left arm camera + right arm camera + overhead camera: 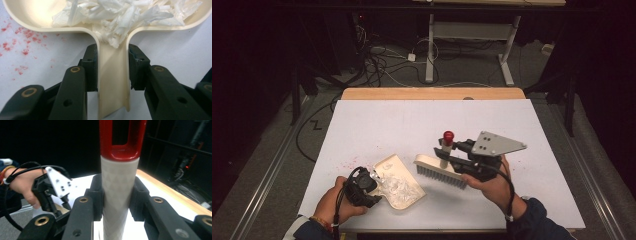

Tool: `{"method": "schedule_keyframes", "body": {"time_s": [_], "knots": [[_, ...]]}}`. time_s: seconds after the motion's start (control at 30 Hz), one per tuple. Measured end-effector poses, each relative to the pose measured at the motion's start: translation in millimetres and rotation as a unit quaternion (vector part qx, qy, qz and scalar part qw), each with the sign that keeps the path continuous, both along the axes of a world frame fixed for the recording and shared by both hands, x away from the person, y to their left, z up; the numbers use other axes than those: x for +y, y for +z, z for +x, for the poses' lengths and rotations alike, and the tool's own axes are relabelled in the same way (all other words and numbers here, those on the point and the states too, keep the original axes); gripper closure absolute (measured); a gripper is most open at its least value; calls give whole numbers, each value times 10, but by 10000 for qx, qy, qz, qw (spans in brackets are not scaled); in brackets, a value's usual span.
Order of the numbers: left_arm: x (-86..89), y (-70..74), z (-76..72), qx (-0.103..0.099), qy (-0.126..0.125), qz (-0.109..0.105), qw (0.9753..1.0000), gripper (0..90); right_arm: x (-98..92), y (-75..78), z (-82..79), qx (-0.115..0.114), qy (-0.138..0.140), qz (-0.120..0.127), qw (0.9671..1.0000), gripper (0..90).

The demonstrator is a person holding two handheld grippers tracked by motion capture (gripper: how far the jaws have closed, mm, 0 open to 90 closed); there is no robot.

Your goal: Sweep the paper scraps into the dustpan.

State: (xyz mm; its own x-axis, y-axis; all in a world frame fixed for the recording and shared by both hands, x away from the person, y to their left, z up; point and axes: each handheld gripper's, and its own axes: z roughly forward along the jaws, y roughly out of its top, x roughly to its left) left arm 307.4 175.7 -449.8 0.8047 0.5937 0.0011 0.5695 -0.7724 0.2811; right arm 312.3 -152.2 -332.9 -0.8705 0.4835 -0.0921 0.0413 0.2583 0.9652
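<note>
Held cream plastic dustpan point(398, 186) full of white paper shreds point(125, 15) by its handle in left claw point(113, 68); right claw point(117, 197) clamped red-tipped brush point(440, 170) just right of dustpan; best swept low toward its lip, pan kept flat on white worktop point(412, 125)

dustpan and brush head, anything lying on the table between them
Nothing: in the high view a narrow strip of bare white table separates the dustpan from the brush head.
</note>
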Motion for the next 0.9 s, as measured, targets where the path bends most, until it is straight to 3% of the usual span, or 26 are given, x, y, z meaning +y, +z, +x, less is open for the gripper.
{"method": "schedule_keyframes", "body": {"time_s": [0.17, 0.3, 0.5, 0.67, 0.9], "knots": [[-4, 0, 0, -4, -16, 19, 10000, 633, -406, 15, 48, 2, -458, -175, 9988, 697], [-8, 1, 1, 13, -6, 18, 10000, 633, -733, -30, 48, 169, -705, -324, 9968, 697], [-16, 1, 8, 32, -15, 37, 10000, 633, -1017, -103, -44, 286, -957, -479, 9938, 697], [-30, 3, 11, 3, -37, 74, 10000, 633, -932, -222, -39, 345, -952, -591, 9931, 697], [-24, -1, 11, 2, -28, 38, 10000, 633, -540, -291, -9, 285, -706, -637, 9951, 696]]}}
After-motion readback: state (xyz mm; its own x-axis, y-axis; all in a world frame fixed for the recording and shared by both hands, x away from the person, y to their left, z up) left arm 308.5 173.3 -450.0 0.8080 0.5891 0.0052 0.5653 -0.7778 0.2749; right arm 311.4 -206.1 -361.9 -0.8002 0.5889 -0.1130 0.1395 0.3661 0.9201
